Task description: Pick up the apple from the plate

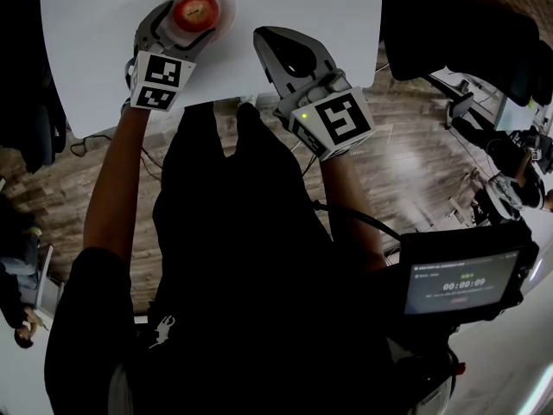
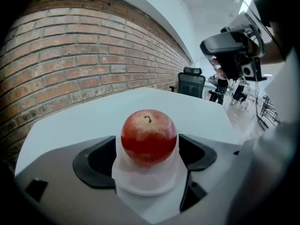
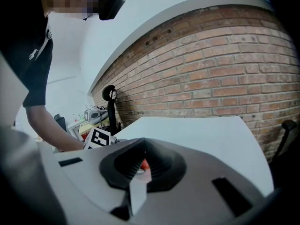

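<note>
Clearly we see the left gripper with jaws spread on both sides of the apple, which sits on the plate on the counter; the right gripper, beside it, is pressed together.

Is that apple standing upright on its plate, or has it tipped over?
Upright. The apple sits on the plate with its stem pointing up from the top.

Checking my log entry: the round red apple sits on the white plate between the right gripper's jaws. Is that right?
No. The round red apple sits on the white plate between the jaws of the left gripper, not the right gripper, as the left gripper view shows.
</note>
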Available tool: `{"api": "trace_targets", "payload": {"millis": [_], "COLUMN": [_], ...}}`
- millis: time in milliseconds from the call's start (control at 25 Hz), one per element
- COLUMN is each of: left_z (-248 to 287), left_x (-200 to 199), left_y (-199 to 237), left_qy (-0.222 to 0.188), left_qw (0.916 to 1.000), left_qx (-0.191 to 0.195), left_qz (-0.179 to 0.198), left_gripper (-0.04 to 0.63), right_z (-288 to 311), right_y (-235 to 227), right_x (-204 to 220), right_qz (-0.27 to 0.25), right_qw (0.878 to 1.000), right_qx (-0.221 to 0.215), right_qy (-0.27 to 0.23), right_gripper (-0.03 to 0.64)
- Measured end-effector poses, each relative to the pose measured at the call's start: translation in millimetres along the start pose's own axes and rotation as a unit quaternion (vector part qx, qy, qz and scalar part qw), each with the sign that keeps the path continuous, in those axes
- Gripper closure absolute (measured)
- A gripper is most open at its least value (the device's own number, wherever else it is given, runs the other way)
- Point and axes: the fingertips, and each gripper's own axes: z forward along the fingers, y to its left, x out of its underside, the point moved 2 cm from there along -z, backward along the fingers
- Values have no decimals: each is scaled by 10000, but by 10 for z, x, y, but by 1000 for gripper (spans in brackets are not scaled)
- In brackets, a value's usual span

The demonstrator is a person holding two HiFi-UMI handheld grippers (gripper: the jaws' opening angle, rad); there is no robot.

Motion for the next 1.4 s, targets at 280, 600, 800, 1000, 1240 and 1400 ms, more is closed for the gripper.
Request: {"api": "trace_targets", "payload": {"millis": [280,600,800,1000,1240,1400], "left_z": [46,91,109,108,85,79], "left_x": [0,-11,-41,-39,-26,-48], "left_y": [-15,-9,11,11,36,53], "left_qy": [-2,-3,-2,19,26,1], "left_qw": [10000,10000,9999,9999,9999,9998], "left_qx": [25,29,30,61,37,7], "left_qz": [46,71,102,155,165,183], "left_gripper": [187,187,187,189,189,189], "right_z": [-1,-3,5,2,19,24], "right_y": [0,3,9,5,8,-3], "right_x": [-16,-15,-29,-28,-43,-38], "right_qz": [7,47,31,50,43,33], "right_qw": [10000,10000,10000,10000,10000,10000], "right_qx": [-1,22,5,21,11,23], "right_qy": [-29,-55,-44,-56,-82,-66], "right_gripper": [613,612,613,612,613,613]}}
